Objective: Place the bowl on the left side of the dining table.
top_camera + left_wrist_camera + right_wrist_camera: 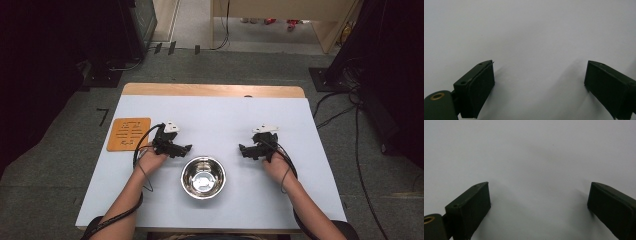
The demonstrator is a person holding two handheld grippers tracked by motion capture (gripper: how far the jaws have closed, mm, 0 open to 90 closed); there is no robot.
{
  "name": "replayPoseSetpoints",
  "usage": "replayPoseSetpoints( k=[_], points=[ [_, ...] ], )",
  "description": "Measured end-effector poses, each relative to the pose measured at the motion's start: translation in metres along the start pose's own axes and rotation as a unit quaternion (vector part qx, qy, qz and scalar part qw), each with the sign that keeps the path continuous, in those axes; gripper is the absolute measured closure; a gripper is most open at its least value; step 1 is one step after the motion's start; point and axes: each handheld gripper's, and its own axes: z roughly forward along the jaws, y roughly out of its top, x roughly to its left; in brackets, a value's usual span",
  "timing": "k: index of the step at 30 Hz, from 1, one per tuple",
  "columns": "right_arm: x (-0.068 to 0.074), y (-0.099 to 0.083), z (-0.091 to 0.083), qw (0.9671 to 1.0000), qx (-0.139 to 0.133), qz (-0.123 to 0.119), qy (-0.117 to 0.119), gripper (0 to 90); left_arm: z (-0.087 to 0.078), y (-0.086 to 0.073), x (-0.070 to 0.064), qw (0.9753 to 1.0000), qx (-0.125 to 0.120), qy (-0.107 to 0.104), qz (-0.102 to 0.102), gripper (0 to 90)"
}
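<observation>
A shiny steel bowl point(203, 177) sits empty on the white table top point(215, 115), near the front and midway between my two hands. My left gripper point(176, 144) rests on the table just up and left of the bowl, tips pointing right. My right gripper point(248, 150) rests up and right of the bowl, tips pointing left. In the left gripper view the left gripper point(539, 82) has its black jaws wide apart over bare white surface. In the right gripper view the right gripper point(539, 205) stands the same way, with nothing between the jaws.
An orange square mat point(128, 133) with a pale pattern lies at the table's left edge. A wooden strip point(212, 90) runs along the far edge. Cables point(350, 115) and dark equipment stand on the floor around the table.
</observation>
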Motion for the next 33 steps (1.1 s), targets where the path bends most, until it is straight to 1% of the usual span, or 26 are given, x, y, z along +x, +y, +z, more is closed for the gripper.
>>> replayPoseSetpoints(
  k=[33],
  points=[
    [0.0,0.0,0.0,1.0,0.0,0.0,0.0,4.4,0.0002,0.0003,-0.0007,1.0,0.001,0.003,-0.001,9.3]
  ],
)
